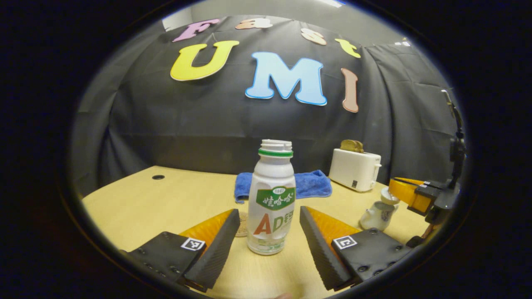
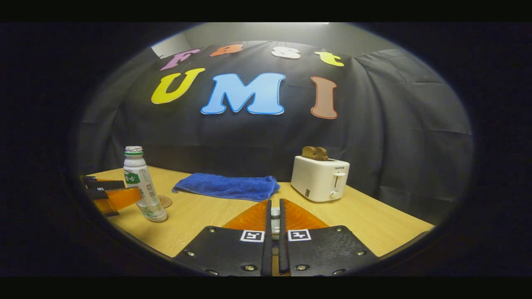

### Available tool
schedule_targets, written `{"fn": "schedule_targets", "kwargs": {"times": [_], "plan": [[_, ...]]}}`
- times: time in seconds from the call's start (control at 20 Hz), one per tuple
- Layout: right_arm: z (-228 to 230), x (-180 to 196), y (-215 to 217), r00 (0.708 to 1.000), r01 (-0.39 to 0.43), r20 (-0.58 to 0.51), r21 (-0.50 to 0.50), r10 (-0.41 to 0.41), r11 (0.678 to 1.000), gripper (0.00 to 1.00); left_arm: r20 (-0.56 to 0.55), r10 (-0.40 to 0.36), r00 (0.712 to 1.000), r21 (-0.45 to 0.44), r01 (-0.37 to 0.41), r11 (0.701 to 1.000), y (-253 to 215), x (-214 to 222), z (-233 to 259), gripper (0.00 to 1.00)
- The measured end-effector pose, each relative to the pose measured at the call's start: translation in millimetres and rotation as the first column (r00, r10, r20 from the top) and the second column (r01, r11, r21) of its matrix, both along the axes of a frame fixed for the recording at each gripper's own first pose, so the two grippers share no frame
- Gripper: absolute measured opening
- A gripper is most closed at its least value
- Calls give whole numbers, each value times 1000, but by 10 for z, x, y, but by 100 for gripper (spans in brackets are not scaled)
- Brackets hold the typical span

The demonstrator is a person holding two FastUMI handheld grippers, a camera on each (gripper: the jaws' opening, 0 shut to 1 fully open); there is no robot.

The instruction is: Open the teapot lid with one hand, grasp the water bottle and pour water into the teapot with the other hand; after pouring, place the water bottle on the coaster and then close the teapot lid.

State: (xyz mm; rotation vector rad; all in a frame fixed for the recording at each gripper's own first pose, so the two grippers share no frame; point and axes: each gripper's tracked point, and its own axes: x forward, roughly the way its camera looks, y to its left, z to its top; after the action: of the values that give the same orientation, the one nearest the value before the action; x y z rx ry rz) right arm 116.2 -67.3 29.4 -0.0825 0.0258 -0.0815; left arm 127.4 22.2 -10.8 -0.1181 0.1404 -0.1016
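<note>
Between my left gripper's (image 1: pixel 269 232) wide-open fingers stands the uncapped water bottle (image 1: pixel 272 199), untouched; towel (image 1: pixel 291 185) and toaster (image 1: pixel 354 169) behind. My right gripper (image 2: pixel 274 211) pinches the teapot lid (image 2: pixel 275 213).

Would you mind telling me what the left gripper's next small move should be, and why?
Probably closing the left gripper on the water bottle. The bottle stands upright on the table between its open fingers, with gaps on both sides. The right gripper looks pinched on the teapot lid, so pouring likely comes soon.
</note>
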Motion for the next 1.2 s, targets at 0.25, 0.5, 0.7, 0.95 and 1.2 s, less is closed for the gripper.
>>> {"fn": "schedule_targets", "kwargs": {"times": [0.25,0.5,0.7,0.95,1.2], "plan": [[4,-23,45,1000,-24,1,-2,24,1000,6,-35,32,999,8,-32,999,-41,218,-81,100],[32,-86,68,999,-46,6,12,46,999,6,-57,43,997,36,-41,998,-18,277,-149,82],[63,-268,144,997,-82,5,30,82,996,6,-64,7,998,37,-5,999,-63,248,-142,80],[178,-761,113,995,-101,33,45,99,994,6,-44,-22,999,175,30,984,-131,230,-51,75],[82,-1156,30,995,-98,16,57,97,994,6,-53,-70,996,295,83,952,-320,266,-77,70]]}}
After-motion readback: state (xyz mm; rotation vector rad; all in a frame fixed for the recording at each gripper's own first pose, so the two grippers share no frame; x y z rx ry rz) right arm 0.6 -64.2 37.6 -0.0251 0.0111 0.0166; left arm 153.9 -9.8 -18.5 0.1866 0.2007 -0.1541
